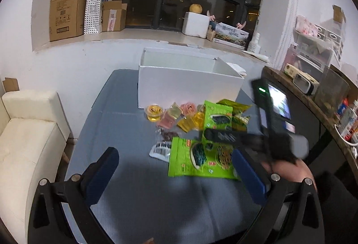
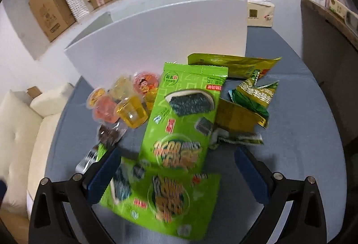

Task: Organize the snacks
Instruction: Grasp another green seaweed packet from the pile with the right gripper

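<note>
A pile of snacks lies on the blue table in front of an open white box point(image 1: 188, 87) point(image 2: 161, 33). Two bright green seaweed bags point(image 2: 185, 118) point(image 2: 163, 197) overlap; they also show in the left wrist view point(image 1: 201, 161). Several jelly cups point(image 2: 125, 105) point(image 1: 154, 112) lie to their left, and yellow-green packets point(image 2: 243, 98) to their right. My right gripper point(image 2: 176, 159) is open, its jaws wide over the green bags, touching nothing that I can see. It also shows in the left wrist view point(image 1: 223, 135). My left gripper point(image 1: 176, 159) is open and empty, short of the pile.
A tissue box point(image 2: 259, 13) stands right of the white box. A cream sofa point(image 1: 26, 138) sits left of the table point(image 1: 125, 127). A dark wooden shelf point(image 1: 313, 96) with clutter stands to the right. Cardboard boxes point(image 1: 67, 9) line the window sill behind.
</note>
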A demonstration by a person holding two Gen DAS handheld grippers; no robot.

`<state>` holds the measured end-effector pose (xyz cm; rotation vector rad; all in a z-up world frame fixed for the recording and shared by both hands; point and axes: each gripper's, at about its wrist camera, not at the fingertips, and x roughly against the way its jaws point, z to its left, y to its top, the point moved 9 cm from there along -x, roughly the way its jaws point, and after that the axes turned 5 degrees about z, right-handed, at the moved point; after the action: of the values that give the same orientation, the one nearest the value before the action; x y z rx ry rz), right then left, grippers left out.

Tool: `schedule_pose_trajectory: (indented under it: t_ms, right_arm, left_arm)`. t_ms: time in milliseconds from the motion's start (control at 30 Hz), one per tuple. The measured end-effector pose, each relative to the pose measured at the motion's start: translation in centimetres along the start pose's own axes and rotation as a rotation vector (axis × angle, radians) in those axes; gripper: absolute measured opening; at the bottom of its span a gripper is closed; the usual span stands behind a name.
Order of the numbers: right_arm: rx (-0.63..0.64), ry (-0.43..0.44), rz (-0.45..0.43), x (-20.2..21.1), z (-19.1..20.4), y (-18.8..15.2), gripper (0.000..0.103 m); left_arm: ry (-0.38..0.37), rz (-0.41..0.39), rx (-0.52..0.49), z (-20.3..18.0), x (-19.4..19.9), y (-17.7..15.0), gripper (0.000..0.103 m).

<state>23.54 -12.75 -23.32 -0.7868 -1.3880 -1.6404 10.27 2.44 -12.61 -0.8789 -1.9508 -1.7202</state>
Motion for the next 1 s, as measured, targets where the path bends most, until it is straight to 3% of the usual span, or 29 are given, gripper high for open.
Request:
schedule_pose_trajectory:
  t_ms: [233,367,500,633,767,1000]
  right_arm:
    - [-0.001,-0.057,0.012,-2.1,0.8,1.4,0.103]
    - [0.040,-0.147,-0.005,-1.9,1.4,1.6,0.075]
    - [0.027,-0.085,-0.003,-1.1,1.4,1.8,0.072]
    - [0.024,-0.007,-0.056,1.6,1.0,2.2,0.071]
    - [0.064,0.038,-0.184,6.1,0.6,3.9,0.072]
    - [0.103,0.133,-0.276,12.2,-1.1,4.5,0.072]
  left_arm:
    - [0.035,0.014,-0.039,0.9,0.8,-1.5,0.103]
    - [0.037,0.026,-0.020,1.8,0.7,-1.9,0.103]
    - [0.032,0.036,-0.013,2.0,0.4,-2.2,0.103]
    - [0.019,0.035,-0.045,1.5,-0.1,-2.1,0.103]
    - [-0.001,0.042,-0.161,-0.2,-1.3,-1.7,0.103]
    - [-0.158,0.105,-0.547,-5.3,-4.4,-1.7,0.103]
